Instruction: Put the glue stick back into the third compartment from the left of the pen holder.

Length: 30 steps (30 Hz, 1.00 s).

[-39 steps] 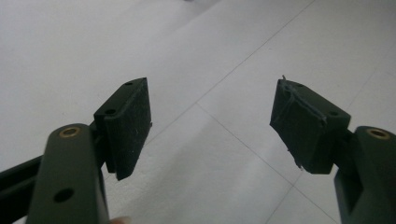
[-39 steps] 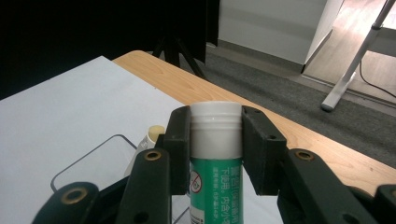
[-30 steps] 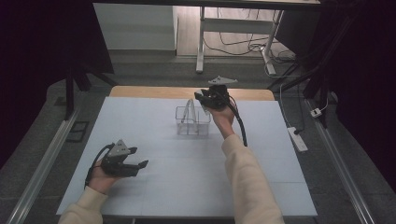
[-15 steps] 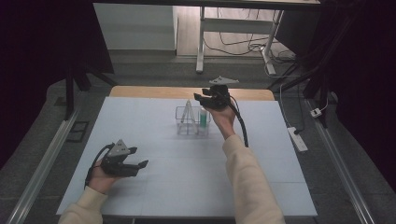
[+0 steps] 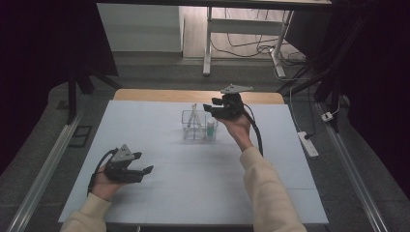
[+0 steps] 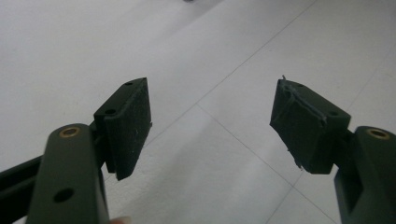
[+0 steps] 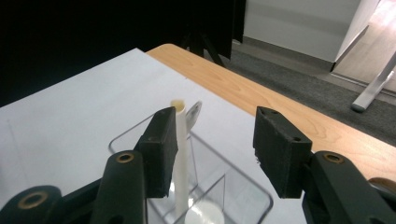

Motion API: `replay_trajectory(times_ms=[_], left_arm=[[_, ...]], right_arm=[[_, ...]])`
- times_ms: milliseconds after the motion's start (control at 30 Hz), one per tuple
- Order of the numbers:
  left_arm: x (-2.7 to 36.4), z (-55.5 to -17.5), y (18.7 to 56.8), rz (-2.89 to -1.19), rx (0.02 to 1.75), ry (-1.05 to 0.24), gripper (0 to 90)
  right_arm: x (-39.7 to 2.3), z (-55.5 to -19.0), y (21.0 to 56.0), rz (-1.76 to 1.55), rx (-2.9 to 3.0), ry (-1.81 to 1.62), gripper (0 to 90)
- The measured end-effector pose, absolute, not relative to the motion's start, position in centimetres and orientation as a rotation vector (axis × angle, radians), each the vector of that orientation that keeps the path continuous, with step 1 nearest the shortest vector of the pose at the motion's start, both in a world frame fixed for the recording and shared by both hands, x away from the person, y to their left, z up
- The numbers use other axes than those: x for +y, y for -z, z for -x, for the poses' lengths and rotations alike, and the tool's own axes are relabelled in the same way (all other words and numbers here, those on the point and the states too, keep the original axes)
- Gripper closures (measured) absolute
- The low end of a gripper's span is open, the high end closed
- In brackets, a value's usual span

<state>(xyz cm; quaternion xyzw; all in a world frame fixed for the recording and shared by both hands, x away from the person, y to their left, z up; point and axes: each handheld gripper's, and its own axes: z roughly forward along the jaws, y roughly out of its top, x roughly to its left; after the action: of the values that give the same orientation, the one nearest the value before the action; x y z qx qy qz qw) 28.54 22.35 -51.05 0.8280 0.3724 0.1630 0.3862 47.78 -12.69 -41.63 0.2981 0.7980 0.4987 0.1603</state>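
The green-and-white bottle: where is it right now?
In the high view, the bottle stands in the clear organiser's right-hand compartment, mid-table, just below the open right gripper.

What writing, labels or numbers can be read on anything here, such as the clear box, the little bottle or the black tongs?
None can be read.
Clear organizer box: no print visible.
Small bottle with green contents: too small to tell whether it bears a label.
White stick and the metal utensil beside it: no markings seen.
Left tongs and right tongs: plain black pads, no lettering.
White table cover: blank, faint grid lines only.
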Motion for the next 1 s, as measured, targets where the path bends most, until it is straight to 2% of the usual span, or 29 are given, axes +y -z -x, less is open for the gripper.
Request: replay_trajectory(times_ms=[1000], left_arm=[[22.3, -28.4, 51.0, -2.103, 0.957, -0.418, 28.9]], right_arm=[[-21.0, -41.2, 43.8, -0.826, 2.293, -1.447, 49.6]])
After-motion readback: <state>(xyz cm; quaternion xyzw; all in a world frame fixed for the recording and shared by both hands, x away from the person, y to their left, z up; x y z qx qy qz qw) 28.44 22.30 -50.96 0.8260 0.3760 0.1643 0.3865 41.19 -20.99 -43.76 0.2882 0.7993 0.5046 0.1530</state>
